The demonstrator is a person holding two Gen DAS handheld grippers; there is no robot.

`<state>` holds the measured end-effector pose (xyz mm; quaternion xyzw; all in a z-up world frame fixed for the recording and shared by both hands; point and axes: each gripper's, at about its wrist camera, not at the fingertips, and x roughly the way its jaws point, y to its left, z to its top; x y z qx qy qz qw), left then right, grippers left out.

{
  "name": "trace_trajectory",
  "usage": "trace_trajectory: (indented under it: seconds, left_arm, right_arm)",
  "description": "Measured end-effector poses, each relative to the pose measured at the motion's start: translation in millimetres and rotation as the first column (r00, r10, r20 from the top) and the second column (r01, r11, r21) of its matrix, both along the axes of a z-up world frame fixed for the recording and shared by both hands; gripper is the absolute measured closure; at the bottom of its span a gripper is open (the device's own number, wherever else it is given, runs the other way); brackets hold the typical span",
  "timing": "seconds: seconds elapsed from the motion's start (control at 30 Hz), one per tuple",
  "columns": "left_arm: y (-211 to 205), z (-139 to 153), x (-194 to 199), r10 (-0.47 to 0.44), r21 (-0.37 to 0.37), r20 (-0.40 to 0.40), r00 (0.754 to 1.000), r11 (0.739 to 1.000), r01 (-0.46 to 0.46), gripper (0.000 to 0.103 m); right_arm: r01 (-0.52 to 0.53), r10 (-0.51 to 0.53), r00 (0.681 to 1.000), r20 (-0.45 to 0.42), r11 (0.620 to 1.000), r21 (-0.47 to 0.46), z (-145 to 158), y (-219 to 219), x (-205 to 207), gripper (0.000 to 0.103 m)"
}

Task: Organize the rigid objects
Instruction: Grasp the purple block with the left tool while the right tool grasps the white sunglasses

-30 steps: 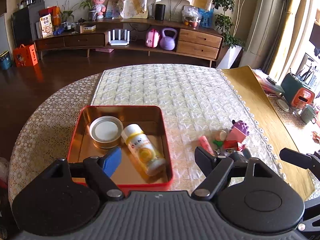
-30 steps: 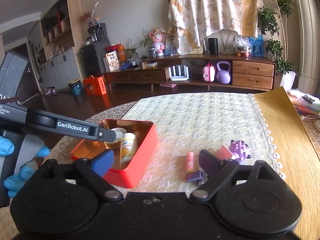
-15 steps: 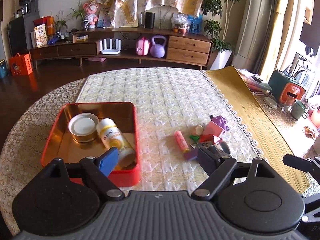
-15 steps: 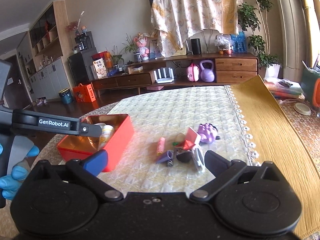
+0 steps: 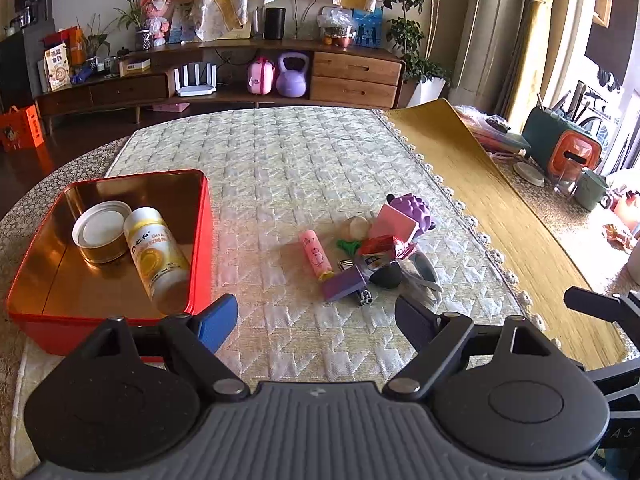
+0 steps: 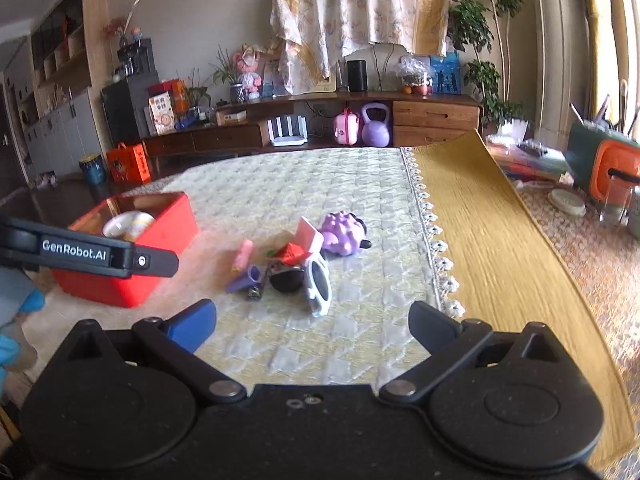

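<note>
A red tin tray (image 5: 202, 240) (image 6: 160, 240) on the left of the quilted cloth holds a round white-lidded tin (image 5: 102, 232) and a lying yellow-and-white bottle (image 5: 154, 258). To its right lies a heap of small things: a pink tube (image 5: 316, 254) (image 6: 243, 255), a purple block (image 5: 344, 285), a pink block with a purple toy (image 5: 412, 210) (image 6: 344, 232), a red packet (image 5: 378, 245), white sunglasses (image 6: 318, 286). My left gripper (image 5: 316, 320) hovers open just short of the heap, nothing between its fingers. My right gripper (image 6: 312, 322) is open and empty too, near the sunglasses.
A yellow runner (image 5: 492, 216) covers the table's right side. Beyond it stand an orange-and-green appliance (image 5: 568, 148) and a green mug (image 5: 592, 190). The left gripper's body (image 6: 88, 254) and a blue-gloved hand (image 6: 16, 320) show at the left of the right wrist view.
Both grippers have sunk and come closer to the heap of small things, which now sits nearer and more central. The tray has slid to the left of both views.
</note>
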<state>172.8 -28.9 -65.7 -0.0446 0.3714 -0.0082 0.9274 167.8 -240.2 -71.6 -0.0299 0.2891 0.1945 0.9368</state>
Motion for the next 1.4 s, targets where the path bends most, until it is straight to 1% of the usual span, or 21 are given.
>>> trace_trajectory:
  seconds: [0.07,0.17,0.3,0.37,0.53,0.63,0.8,0.87,0.93,1.0,1.03,1.07,1.1,1.17,1.23,1.27,1.3,1.4]
  left_arm:
    - [-2.2,-7.7,7.7,-0.001,-0.009,-0.02,1.0,1.0,0.001,0.017]
    - [-4.6,-19.3,20.3,0.012,-0.021,-0.049,0.999,1.0,-0.013,0.017]
    - [-7.1,-30.1,35.0,0.017,-0.038,-0.075,0.997,0.999,-0.02,0.017]
    - [-7.7,-34.1,41.6,0.019,-0.054,-0.081,0.997,0.998,-0.023,0.017]
    - [-9.2,-46.5,57.5,0.024,-0.067,-0.105,0.994,0.997,-0.031,0.017]
    - [-8.1,-52.1,66.6,0.032,-0.073,-0.122,0.992,0.996,-0.041,0.017]
    - [-8.6,-57.1,78.9,0.027,-0.084,-0.139,0.99,0.996,-0.039,0.017]
    - [-8.0,-58.1,82.7,0.023,-0.099,-0.143,0.989,0.994,-0.038,0.017]
    - [-5.9,-59.0,85.4,0.022,-0.124,-0.149,0.989,0.991,-0.041,0.022]
    - [-3.7,-60.1,88.8,0.023,-0.151,-0.16,0.987,0.987,-0.048,0.034]
    - [-3.3,-59.9,89.2,0.028,-0.152,-0.158,0.987,0.987,-0.052,0.036]
    - [-3.2,-59.7,89.7,0.024,-0.159,-0.155,0.988,0.986,-0.049,0.04]
    - [-3.7,-59.7,90.3,0.017,-0.166,-0.156,0.988,0.985,-0.043,0.047]
    - [-7.1,-59.3,90.3,0.008,-0.159,-0.155,0.988,0.987,-0.033,0.051]
    - [-11.1,-59.5,90.6,-0.007,-0.148,-0.151,0.988,0.989,-0.015,0.058]
    - [-12.7,-59.6,91.0,-0.01,-0.142,-0.152,0.988,0.99,-0.012,0.064]
    - [-13.6,-59.6,91.3,-0.008,-0.135,-0.152,0.988,0.991,-0.013,0.066]
    - [-13.7,-59.7,93.2,-0.009,-0.138,-0.153,0.988,0.99,-0.012,0.066]
  right_arm:
    - [-0.014,0.015,1.0,0.005,0.999,-0.03,-7.5,1.5,5.0,0.004]
    - [-0.03,0.029,0.999,-0.016,0.999,-0.021,-16.2,1.4,17.1,0.007]
    - [-0.043,0.042,0.999,-0.031,0.998,-0.036,-26.6,5.0,34.8,0.011]
    - [-0.054,0.053,0.998,-0.035,0.998,-0.044,-31.1,7.8,42.2,0.017]
    - [-0.077,0.075,0.996,-0.047,0.996,-0.053,-40.1,14.7,57.3,0.025]
    - [-0.089,0.086,0.995,-0.053,0.995,-0.054,-44.0,18.5,62.5,0.027]
    - [-0.104,0.101,0.993,-0.062,0.993,-0.048,-49.2,23.0,70.3,0.035]
    - [-0.11,0.107,0.992,-0.066,0.993,-0.046,-51.5,22.8,72.3,0.041]
    - [-0.115,0.112,0.991,-0.07,0.992,-0.044,-53.1,23.6,74.0,0.044]
    - [-0.116,0.113,0.991,-0.074,0.992,-0.039,-54.1,23.4,74.9,0.045]
    - [-0.117,0.114,0.991,-0.076,0.992,-0.038,-54.6,24.3,75.5,0.047]
    - [-0.118,0.115,0.99,-0.078,0.992,-0.038,-55.2,24.9,76.0,0.049]
    - [-0.119,0.116,0.99,-0.079,0.992,-0.038,-55.7,25.4,76.1,0.049]
    - [-0.121,0.117,0.99,-0.079,0.992,-0.037,-56.0,26.1,76.5,0.049]
    - [-0.122,0.118,0.99,-0.077,0.992,-0.04,-56.1,29.1,77.0,0.05]
    - [-0.121,0.118,0.99,-0.077,0.992,-0.04,-56.0,29.4,78.2,0.051]
    - [-0.119,0.116,0.99,-0.078,0.992,-0.04,-56.1,29.7,78.8,0.051]
    - [-0.112,0.109,0.991,-0.078,0.993,-0.035,-55.8,30.8,81.4,0.052]
